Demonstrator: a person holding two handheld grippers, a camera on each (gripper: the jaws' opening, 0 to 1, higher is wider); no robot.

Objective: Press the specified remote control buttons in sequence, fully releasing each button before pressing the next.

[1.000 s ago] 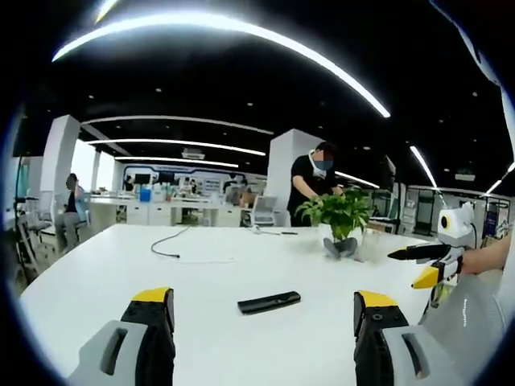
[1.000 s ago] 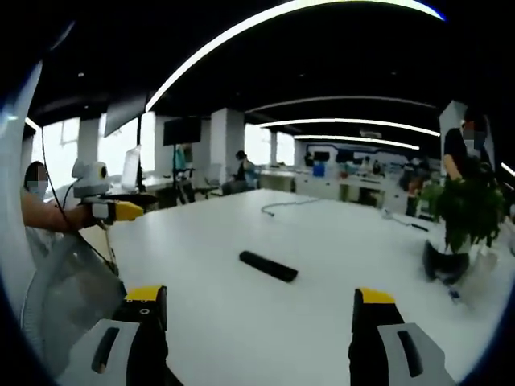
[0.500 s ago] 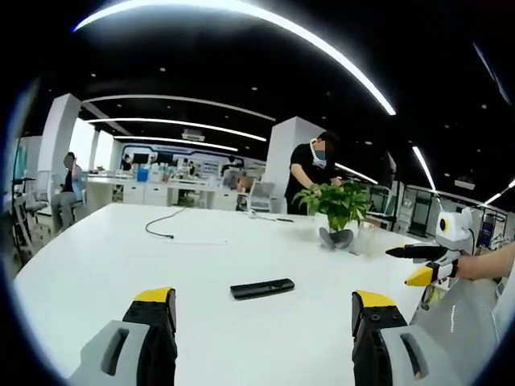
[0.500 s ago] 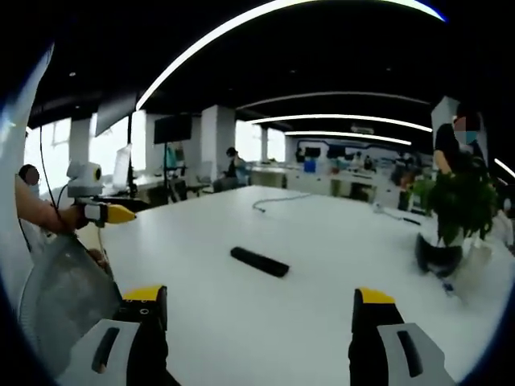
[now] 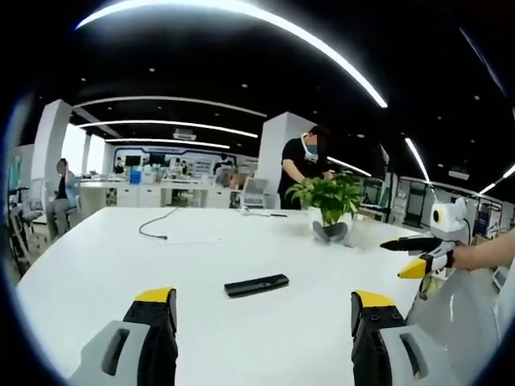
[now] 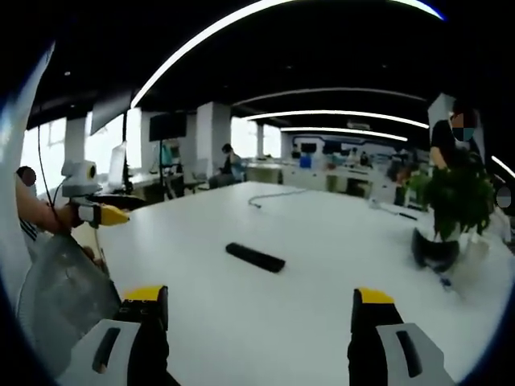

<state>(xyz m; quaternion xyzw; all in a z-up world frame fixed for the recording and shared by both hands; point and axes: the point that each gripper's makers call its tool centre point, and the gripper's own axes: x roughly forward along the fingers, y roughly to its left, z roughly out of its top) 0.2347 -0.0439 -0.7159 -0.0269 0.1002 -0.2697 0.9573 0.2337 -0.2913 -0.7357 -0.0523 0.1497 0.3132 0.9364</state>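
In the left gripper view the camera has swung, so the whole scene has slid left and a little up: the remote (image 5: pixel 257 285) now sits left of centre, where a second ago it lay right of centre and lower. The plant (image 5: pixel 328 203) and the standing person (image 5: pixel 303 165) have drifted left too. The right gripper (image 5: pixel 412 256) at the right edge now sits slightly higher. In the right gripper view the remote (image 6: pixel 254 256) has slid left and slightly up, the plant (image 6: pixel 451 201) likewise.
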